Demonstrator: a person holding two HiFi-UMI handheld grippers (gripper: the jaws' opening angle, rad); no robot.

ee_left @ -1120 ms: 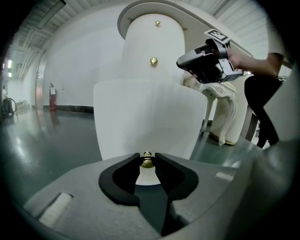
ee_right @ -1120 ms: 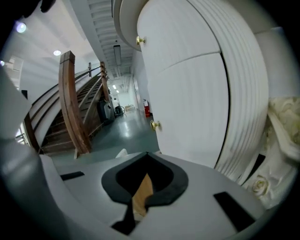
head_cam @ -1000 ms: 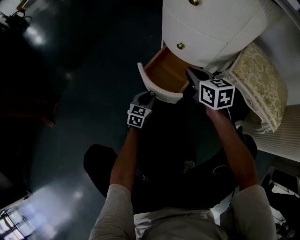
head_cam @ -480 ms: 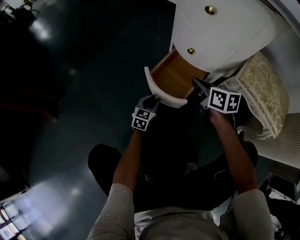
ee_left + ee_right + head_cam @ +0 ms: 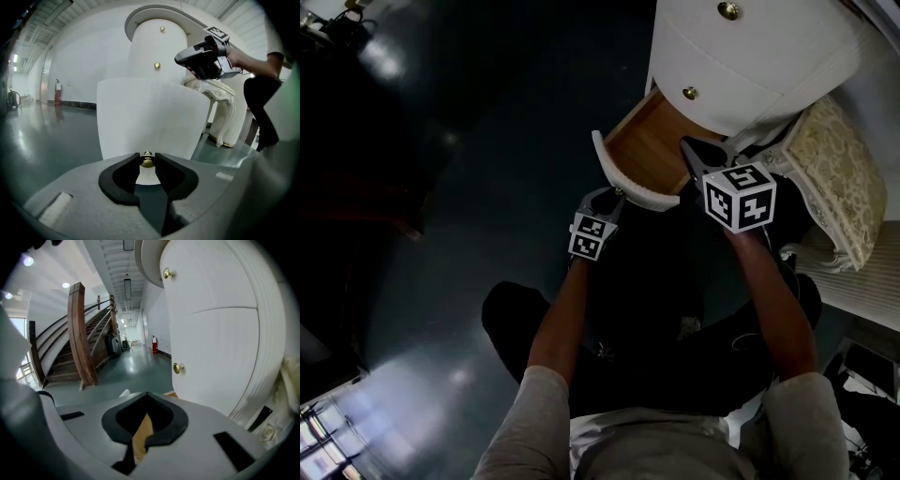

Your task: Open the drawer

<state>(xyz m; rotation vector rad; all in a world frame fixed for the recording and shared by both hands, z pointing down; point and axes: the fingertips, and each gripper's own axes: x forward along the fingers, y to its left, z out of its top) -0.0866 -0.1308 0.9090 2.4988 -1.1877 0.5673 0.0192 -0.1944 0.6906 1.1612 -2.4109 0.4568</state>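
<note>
Right tool point(image 5: 692, 155) has rolled a little above the open drawer's side, jaws drawn together on nothing, while the left tool point(image 5: 616, 195) stays pinched on the small brass knob point(image 5: 147, 161) of the lowest drawer point(image 5: 630, 184), which stands well out of the white cabinet point(image 5: 750, 66). That smooth round knob looks slippery, so grip it firmly. The stiff, light-looking wooden box should slide if pulled straight.

A dark, glossy floor point(image 5: 431, 206) catches pale reflections of lights. At the head view's right edge sits a white carved seat with a cream brocade cushion point(image 5: 846, 178). Along a corridor stands a wooden staircase point(image 5: 77, 333). A red fire extinguisher point(image 5: 154, 345) rests against the far wall, and strip lights point(image 5: 127, 287) line the ceiling.
</note>
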